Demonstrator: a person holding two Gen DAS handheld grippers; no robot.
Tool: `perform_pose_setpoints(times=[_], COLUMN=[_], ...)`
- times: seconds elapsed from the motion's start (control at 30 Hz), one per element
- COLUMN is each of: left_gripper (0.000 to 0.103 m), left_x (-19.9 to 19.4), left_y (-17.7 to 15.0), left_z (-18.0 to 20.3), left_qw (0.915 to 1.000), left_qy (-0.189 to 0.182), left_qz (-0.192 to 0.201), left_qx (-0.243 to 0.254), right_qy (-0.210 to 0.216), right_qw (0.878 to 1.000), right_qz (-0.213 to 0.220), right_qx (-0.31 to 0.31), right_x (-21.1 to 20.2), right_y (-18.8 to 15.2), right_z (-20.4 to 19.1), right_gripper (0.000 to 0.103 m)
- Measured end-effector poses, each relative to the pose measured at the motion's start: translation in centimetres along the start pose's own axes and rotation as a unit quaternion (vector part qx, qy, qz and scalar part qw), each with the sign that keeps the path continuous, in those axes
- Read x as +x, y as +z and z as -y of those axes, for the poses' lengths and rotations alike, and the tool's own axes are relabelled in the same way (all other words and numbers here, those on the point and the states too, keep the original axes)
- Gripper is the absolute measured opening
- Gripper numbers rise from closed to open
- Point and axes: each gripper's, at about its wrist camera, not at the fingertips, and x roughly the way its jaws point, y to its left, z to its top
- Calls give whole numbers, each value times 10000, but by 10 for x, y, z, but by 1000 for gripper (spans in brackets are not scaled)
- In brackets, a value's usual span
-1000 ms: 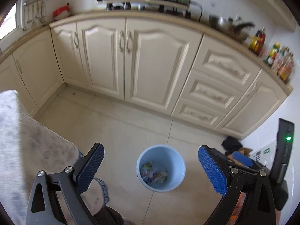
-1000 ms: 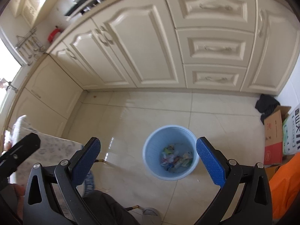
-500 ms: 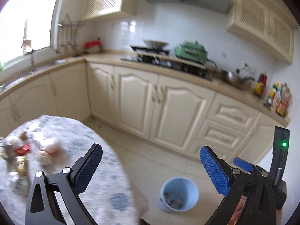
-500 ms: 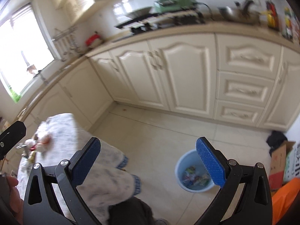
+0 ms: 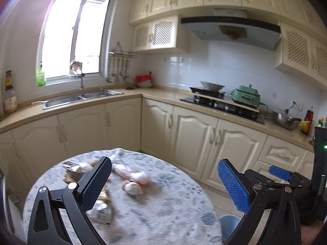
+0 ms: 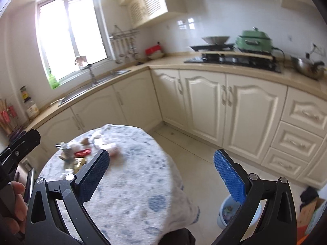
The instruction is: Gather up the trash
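Observation:
A round table (image 5: 163,214) (image 6: 132,183) with a blue-patterned white cloth holds several pieces of blurred trash: crumpled wrappers (image 5: 132,181), a foil packet (image 5: 71,170), a red wrapper (image 6: 82,153) and a white wad (image 6: 112,150). My left gripper (image 5: 163,181) hangs open above the table, nothing between its blue pads. My right gripper (image 6: 161,171) is open too, over the table's right edge. The light blue trash bin (image 6: 226,210) (image 5: 230,226) stands on the floor right of the table, partly hidden behind the fingers, with wrappers inside.
Cream kitchen cabinets (image 5: 194,134) line the walls under a counter with a sink (image 5: 81,98), a stove (image 5: 220,102) and a green cooker (image 5: 246,96). A cardboard box (image 6: 310,210) and dark cloth (image 6: 308,194) lie by the right wall. A hand (image 6: 14,202) shows at left.
Both cameras swung up from the floor and the bin toward the table and the kitchen wall. The table with its trash came into view. Both grippers stayed open.

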Motion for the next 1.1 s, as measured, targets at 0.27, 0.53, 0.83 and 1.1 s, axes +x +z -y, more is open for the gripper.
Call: perform_pose_setpoints(times=[0.27, 0.53, 0.83, 1.1], left_gripper=[102, 102, 102, 102], left_x=[-50, -73, -79, -43], left_y=[-21, -26, -42, -50], left_z=[-31, -49, -63, -73], left_qw=[9974, 9921, 9876, 9880], left_qy=[653, 1114, 1431, 1441], left_qz=[231, 387, 264, -206], left_qx=[-173, -416, -594, -520], right_qy=[492, 843, 993, 964], right_qw=[9974, 9916, 9876, 9868], right_qz=[257, 488, 610, 441], right_qx=[-462, -852, -1047, -1228], right_x=[-13, -31, -38, -15], right_y=[7, 3, 1, -4], right_z=[-73, -128, -151, -165], right_gripper=[103, 103, 103, 103])
